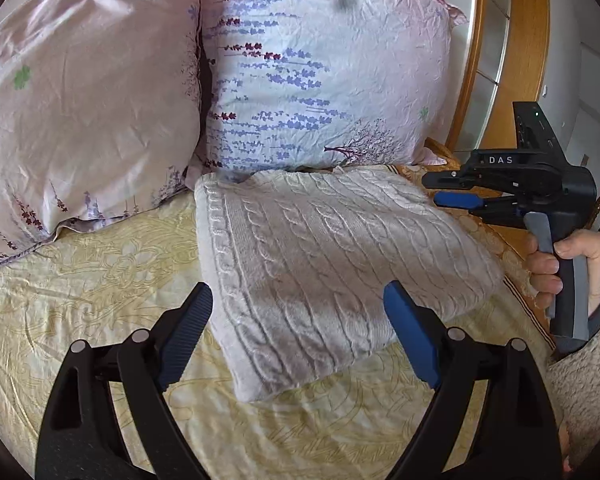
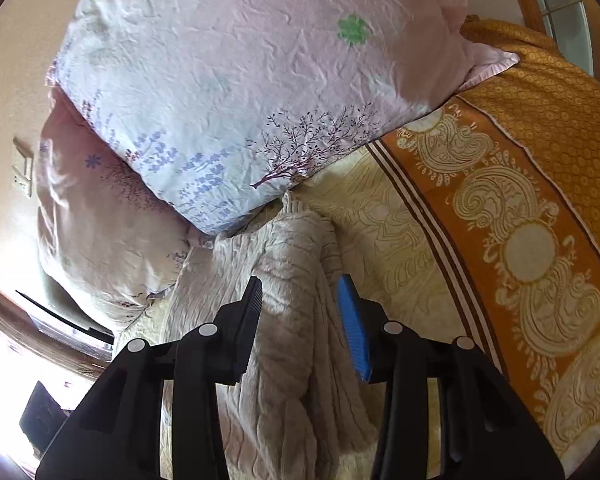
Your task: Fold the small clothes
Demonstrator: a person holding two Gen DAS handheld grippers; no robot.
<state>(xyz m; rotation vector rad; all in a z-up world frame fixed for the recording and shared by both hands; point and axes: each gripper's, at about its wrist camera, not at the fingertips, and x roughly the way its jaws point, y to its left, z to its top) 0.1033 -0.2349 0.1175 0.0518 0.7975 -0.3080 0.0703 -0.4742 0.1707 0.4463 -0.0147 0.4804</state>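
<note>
A folded cream cable-knit sweater (image 1: 332, 256) lies on the yellow patterned bedspread (image 1: 80, 280), its far edge against the pillows. My left gripper (image 1: 300, 300) is open, its fingers spread wide just above the sweater's near part. My right gripper (image 1: 446, 192) appears at the sweater's far right corner, held sideways by a hand (image 1: 568, 268). In the right wrist view the right gripper (image 2: 300, 292) is open, and its fingers straddle the thick folded edge of the sweater (image 2: 296, 320) without squeezing it.
Two large floral pillows (image 1: 324, 64) (image 1: 80, 100) lean at the head of the bed. An orange paisley border of the bedspread (image 2: 520, 220) runs along the right side. A wooden wardrobe (image 1: 516, 40) stands behind on the right.
</note>
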